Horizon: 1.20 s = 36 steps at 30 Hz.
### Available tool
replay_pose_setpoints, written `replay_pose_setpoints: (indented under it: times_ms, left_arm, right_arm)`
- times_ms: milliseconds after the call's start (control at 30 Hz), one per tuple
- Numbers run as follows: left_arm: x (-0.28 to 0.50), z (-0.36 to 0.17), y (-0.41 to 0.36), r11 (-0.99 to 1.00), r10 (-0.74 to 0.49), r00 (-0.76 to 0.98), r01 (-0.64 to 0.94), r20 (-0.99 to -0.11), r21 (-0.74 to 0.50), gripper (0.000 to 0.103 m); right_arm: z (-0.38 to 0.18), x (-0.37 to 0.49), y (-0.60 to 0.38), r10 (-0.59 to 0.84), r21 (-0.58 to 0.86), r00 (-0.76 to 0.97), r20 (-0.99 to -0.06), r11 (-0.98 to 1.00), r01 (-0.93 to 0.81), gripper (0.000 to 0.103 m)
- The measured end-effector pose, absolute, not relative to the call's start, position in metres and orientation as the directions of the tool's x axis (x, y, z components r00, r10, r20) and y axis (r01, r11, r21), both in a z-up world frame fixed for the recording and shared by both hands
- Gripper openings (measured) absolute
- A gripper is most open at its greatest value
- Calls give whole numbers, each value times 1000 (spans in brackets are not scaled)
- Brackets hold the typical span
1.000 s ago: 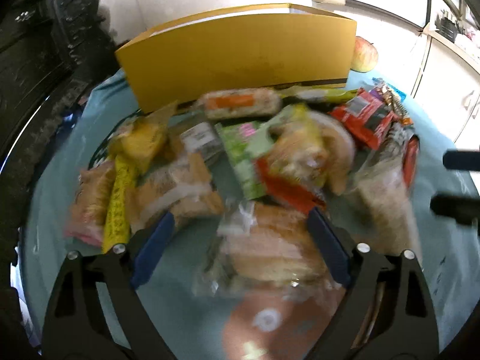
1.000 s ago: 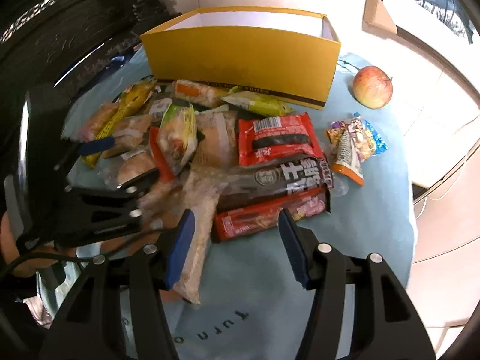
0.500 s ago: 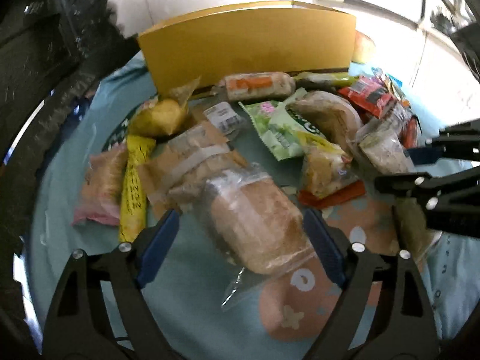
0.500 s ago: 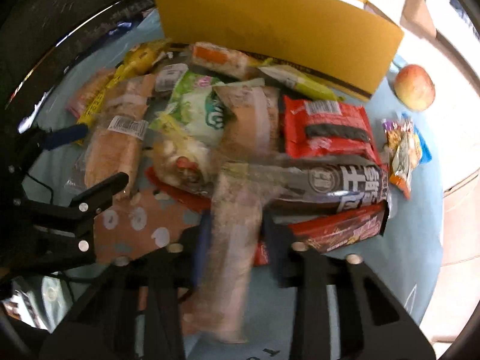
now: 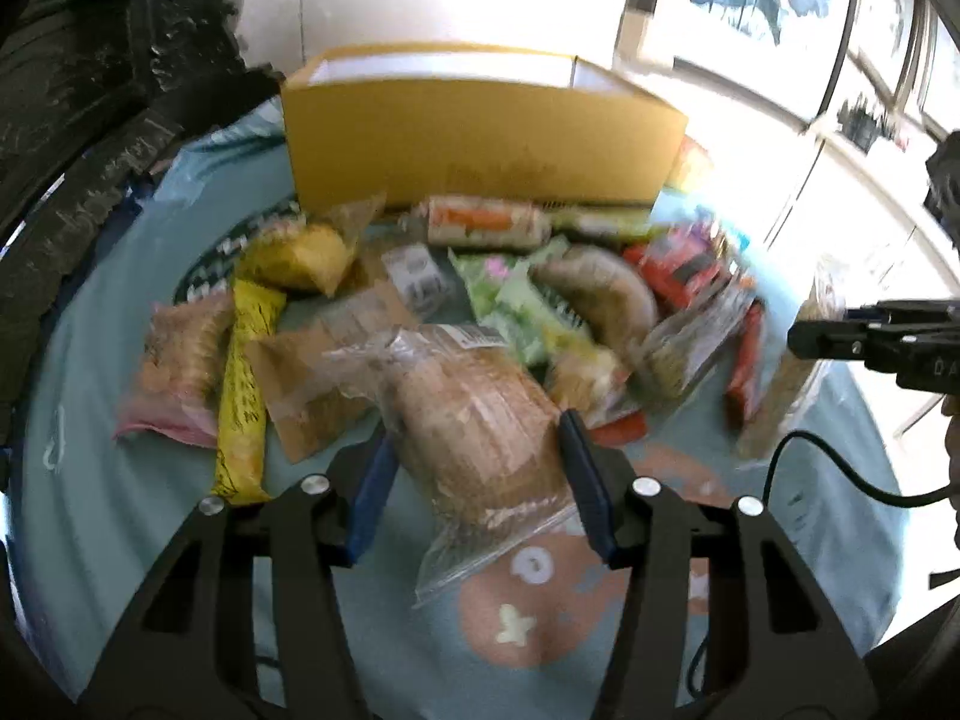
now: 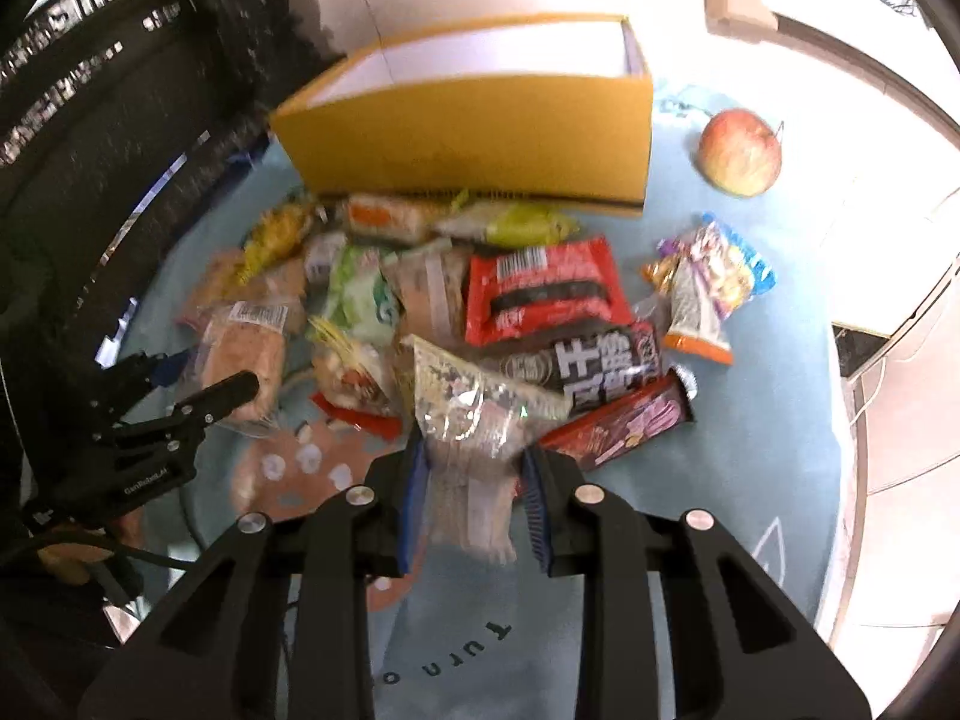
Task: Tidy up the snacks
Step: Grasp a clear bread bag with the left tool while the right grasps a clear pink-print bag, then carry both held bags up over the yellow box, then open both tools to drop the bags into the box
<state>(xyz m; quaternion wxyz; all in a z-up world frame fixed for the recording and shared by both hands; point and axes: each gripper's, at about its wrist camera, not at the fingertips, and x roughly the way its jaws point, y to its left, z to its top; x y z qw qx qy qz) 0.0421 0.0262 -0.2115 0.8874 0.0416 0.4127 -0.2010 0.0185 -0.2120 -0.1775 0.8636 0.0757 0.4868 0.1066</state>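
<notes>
Two grippers work over our snack pile on the teal tablecloth. Farthest left in the left wrist view lies a pinkish cracker pack, touching a long yellow bar beside it. Next, our left gripper has just been closing its jaws, and its blue pads now press both sides of a bagged bread loaf, whose clear wrapper sticks out below the fingers. Behind the pile stands the open yellow cardboard box, with an orange-and-white roll pack lying along its front wall. Right of the loaf we see a green packet and a brown bun among blurred wrappers.

In the right wrist view, our right gripper has narrowed its jaws tightly onto a clear bag of pale wafer sticks, which hangs lifted between the pads. Just right of it lie a red packet, a black packet with white characters and a dark red bar. Further right sits a colourful candy bag, apart from the pile, and an apple rests near the box's right corner.
</notes>
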Motion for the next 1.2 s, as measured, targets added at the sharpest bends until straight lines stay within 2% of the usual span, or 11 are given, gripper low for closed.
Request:
replay_pose_setpoints:
  times_ms: [300, 667, 900, 1200]
  left_arm:
    - [31, -143, 27, 909, -387, 685, 395, -618, -132, 54]
    - [37, -72, 23, 912, -401, 772, 390, -494, -130, 54]
    - [56, -51, 13, 912, -396, 789, 397, -469, -103, 54]
    - [119, -34, 2, 933, -347, 808, 348, -476, -90, 54]
  right_arm:
    - [-125, 8, -220, 297, 262, 595, -747, 954, -146, 29]
    - [-66, 11, -233, 318, 261, 697, -643, 946, -191, 29]
    - [-24, 27, -240, 303, 221, 762, -572, 952, -213, 29]
    - [12, 79, -247, 273, 175, 811, -517, 962, -212, 28]
